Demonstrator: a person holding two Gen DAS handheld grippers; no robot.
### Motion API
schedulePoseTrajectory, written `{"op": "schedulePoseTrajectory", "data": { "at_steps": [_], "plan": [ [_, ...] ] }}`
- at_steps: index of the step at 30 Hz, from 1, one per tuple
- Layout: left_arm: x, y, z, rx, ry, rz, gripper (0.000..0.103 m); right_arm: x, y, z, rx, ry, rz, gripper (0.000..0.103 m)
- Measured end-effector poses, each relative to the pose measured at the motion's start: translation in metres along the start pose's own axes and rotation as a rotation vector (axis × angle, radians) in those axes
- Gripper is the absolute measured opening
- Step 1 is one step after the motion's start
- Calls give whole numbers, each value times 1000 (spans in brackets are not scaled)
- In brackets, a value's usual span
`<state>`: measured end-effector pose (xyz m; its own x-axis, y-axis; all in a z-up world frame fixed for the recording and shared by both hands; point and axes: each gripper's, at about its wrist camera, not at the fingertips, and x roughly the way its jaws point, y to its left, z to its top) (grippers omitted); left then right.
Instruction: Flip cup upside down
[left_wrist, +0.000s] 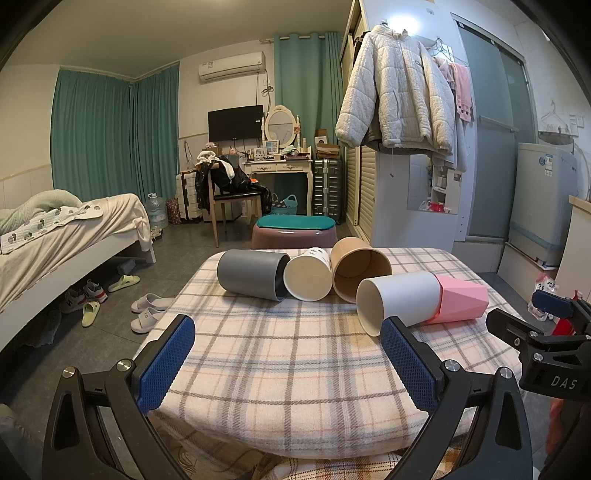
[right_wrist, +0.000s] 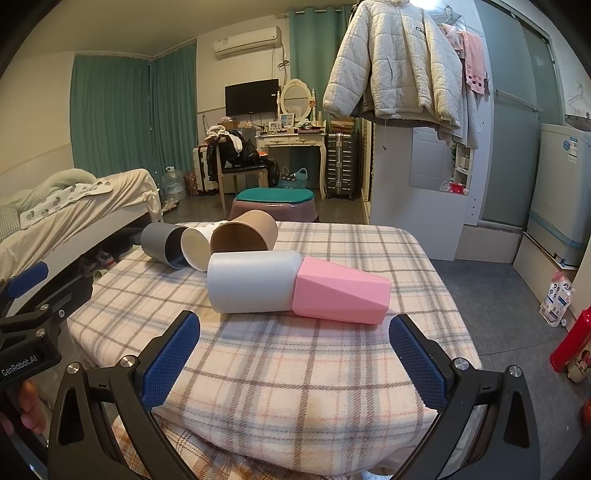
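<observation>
On counter (right_wrist: 332, 369), mid-cloth | 5 cups on sides, white cup (right_wrist: 255, 280) nearest, touching pink cup (right_wrist: 343, 291) | L tongs (left_wrist: 288, 365) & R tongs (right_wrist: 295, 358) agape, empty | none flipped yet

"DAS" on the right tool (left_wrist: 550, 369), "GenRobot.AI" on the left tool (right_wrist: 26, 354)
</observation>
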<state>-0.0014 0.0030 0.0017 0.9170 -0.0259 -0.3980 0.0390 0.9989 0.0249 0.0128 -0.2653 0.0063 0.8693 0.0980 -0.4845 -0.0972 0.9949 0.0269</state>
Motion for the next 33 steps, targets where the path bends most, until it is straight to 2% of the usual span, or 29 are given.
{"op": "schedulePoseTrajectory", "data": {
  "at_steps": [20, 33],
  "plan": [
    [0, 0, 0, -2, 0, 0, 103, 0, 2, -4, -7, 14, 3, 103],
    [-1, 2, 5, -2, -1, -4, 103, -1, -7, 14, -31, 22, 3, 103]
  ]
}}
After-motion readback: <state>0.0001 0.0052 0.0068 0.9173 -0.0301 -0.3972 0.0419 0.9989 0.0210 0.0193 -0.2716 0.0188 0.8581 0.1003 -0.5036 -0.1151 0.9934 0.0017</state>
